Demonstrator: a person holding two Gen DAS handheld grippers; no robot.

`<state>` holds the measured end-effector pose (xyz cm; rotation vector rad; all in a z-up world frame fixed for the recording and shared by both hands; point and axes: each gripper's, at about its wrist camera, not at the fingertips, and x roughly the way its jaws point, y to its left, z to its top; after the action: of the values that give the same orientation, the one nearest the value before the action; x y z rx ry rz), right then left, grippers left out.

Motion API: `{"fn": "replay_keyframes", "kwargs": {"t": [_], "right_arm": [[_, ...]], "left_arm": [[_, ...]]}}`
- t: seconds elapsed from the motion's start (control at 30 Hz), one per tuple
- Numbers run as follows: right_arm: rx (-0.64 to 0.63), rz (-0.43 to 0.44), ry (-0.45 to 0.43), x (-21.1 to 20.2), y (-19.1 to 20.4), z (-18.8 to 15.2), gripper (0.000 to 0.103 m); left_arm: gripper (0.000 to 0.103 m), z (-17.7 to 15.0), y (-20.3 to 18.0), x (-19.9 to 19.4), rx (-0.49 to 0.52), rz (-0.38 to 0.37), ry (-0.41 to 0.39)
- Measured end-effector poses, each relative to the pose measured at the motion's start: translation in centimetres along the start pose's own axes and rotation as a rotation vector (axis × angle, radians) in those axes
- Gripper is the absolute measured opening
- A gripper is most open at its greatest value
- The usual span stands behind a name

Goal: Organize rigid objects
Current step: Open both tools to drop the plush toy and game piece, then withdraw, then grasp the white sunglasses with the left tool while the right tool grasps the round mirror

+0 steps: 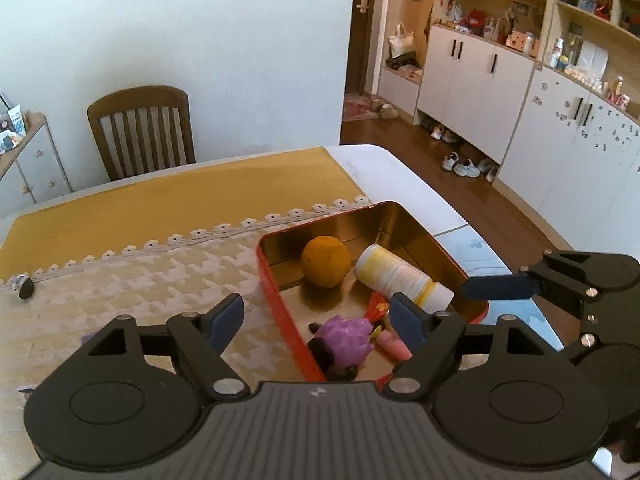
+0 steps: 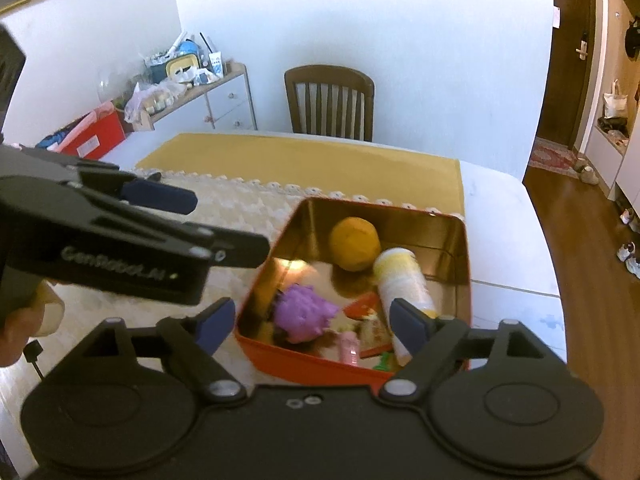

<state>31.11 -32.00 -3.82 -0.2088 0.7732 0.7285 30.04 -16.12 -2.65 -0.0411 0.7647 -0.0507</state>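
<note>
Both claws hung above the red tin that sat on the desk, and neither carried anything. The left claw stood wide, its blue pads well apart with only air between them; the right claw was likewise spread wide and empty. In the right wrist view the left claw showed side-on at about nine o'clock of the tin, clear of its rim.

Inside the tin lay the orange ball toward the far wall at twelve o'clock, the white and yellow bottle on its side just beside it at about three o'clock, the purple toy at seven o'clock, and a small pink piece and a red packet near the close wall. What lay under the packet was too cluttered to read.

By the look of it the placing into the tin was done or nearly so, and the step in hand was a clean release and pull-away. To do that well, each claw should lift straight up and away from the tin, jaws kept wide, so that no pad catches the rim or nudges the ball, which would roll readily. One small dark object sat alone on the patterned cloth at nine o'clock in the left wrist view, well apart from the tin. If it belonged to the task, the left claw was the nearer one to fetch it, approaching low with the pads either side of it.
</note>
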Motion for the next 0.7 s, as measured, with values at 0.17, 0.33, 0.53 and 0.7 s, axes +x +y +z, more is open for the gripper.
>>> {"fn": "replay_keyframes", "kwargs": {"t": [0.17,0.33,0.53,0.7], "right_arm": [[0.026,-0.015,-0.022,-0.3,2.6,0.2,0.096],[0.048,-0.026,-0.041,0.1,5.5,0.4,0.103],[0.063,-0.03,-0.041,1.4,9.6,0.6,0.103],[0.067,-0.03,-0.028,2.8,12.6,0.7,0.103]], "left_arm": [[0.083,-1.3,2.4,-2.1,0.024,0.003,-0.035],[0.083,-2.7,5.7,-3.6,0.022,0.004,-0.046],[0.083,-4.5,10.1,-5.0,0.014,0.012,-0.058],[0.084,-6.2,14.4,-6.0,-0.003,0.018,-0.066]]}}
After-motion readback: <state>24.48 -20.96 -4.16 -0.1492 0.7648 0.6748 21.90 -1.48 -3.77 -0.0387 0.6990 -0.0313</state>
